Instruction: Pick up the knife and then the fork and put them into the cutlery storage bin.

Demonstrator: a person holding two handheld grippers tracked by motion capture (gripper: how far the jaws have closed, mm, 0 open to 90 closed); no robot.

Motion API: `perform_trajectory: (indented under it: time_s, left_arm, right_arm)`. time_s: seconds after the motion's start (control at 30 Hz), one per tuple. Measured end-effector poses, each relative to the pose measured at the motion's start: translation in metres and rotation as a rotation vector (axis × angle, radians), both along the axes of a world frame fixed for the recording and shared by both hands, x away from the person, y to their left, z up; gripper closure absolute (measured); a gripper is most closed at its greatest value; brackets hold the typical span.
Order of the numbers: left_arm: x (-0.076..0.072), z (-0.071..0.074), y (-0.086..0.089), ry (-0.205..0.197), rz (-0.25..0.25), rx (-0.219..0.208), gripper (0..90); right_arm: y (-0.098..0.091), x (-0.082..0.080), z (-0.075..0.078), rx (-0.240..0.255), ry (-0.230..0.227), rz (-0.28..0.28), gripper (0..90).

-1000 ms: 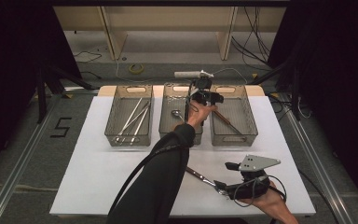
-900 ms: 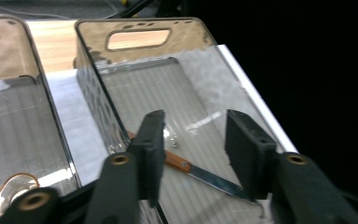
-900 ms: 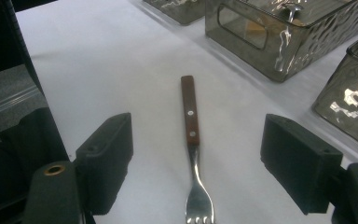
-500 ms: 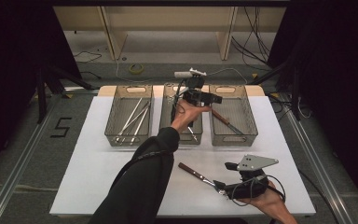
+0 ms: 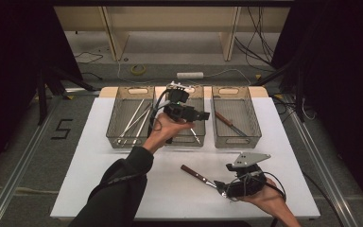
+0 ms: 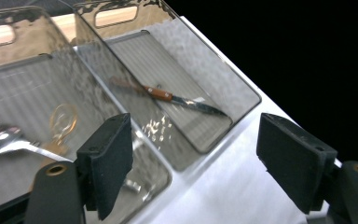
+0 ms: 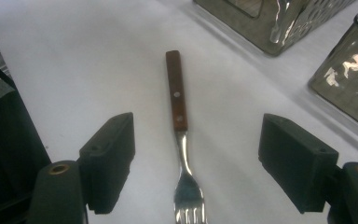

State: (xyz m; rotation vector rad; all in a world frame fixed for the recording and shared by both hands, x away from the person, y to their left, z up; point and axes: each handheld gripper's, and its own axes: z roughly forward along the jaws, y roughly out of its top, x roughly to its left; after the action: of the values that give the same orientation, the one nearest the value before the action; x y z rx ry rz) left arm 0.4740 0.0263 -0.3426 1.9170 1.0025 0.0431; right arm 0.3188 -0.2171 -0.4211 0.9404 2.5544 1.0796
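Two tongs are mine, and both stand released. My right gripper (image 5: 220,185) rests near the front right corner of the white table (image 5: 99,189), jaws wide, with the fork (image 7: 177,116) lying flat between them, untouched, tines toward me, wooden handle pointing away. My left gripper (image 5: 199,115) hovers over the middle bin (image 5: 189,141), its jaws having just been opening, nothing between them. I judge the fork light, stiff and slippery at the steel neck; the flat wooden handle should give the surest hold.
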Motion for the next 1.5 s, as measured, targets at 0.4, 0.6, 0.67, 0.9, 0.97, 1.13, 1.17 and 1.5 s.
perform_trajectory:
  time_s: [0.4, 0.6, 0.67, 0.9, 0.97, 1.13, 1.17, 1.5]
  left_arm:
    - [-0.051, -0.017, 0.056, -0.049, -0.011, -0.021, 23.5]
    - [-0.069, -0.031, 0.076, -0.094, -0.017, -0.002, 22.7]
    - [-0.073, -0.036, 0.083, -0.103, -0.012, 0.009, 22.4]
    - [-0.095, -0.051, 0.102, -0.151, -0.013, 0.054, 21.6]
    - [-0.103, -0.056, 0.108, -0.145, -0.006, 0.033, 21.6]
    - [-0.123, -0.067, 0.116, -0.159, -0.001, 0.029, 20.7]
    - [-0.125, -0.069, 0.119, -0.161, 0.008, 0.015, 20.7]
    - [-0.141, -0.075, 0.129, -0.199, 0.054, -0.011, 19.9]
  right_arm:
    - [0.021, 0.019, 0.001, -0.132, 0.057, 0.014, 31.6]
    - [0.036, 0.033, 0.002, -0.203, 0.094, 0.036, 33.9]
    - [0.041, 0.037, 0.001, -0.226, 0.116, 0.047, 35.4]
    - [0.061, 0.046, -0.01, -0.301, 0.162, 0.083, 39.6]
    - [0.064, 0.048, -0.013, -0.312, 0.171, 0.084, 41.0]
    - [0.071, 0.051, -0.019, -0.341, 0.205, 0.092, 44.9]
    - [0.072, 0.052, -0.02, -0.347, 0.205, 0.099, 45.6]
    - [0.082, 0.056, -0.032, -0.391, 0.237, 0.117, 57.4]
